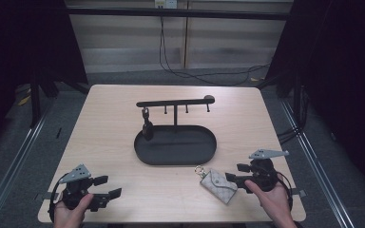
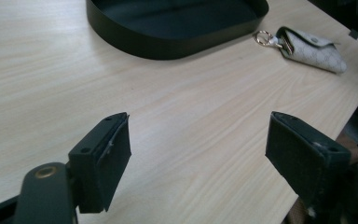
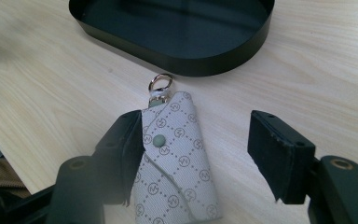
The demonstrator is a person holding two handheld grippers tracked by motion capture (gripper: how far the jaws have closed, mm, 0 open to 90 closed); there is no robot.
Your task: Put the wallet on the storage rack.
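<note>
Take the black oval tray (image 1: 175, 145) as your landmark: its hook stand (image 1: 175, 101) rises along the far rim, with a dark item (image 1: 147, 127) hanging at the far-left end. Left of the tray you have bare table (image 1: 104, 128). Just near-right of the tray, the key pouch (image 1: 218, 185) lies between your right gripper's (image 3: 196, 149) spread jaws

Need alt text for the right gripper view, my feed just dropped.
A pale patterned key pouch with a snap button and a metal ring lies flat on the wooden table between the open right tongs, its edge against one jaw. Beyond it sits a black oval tray.
</note>
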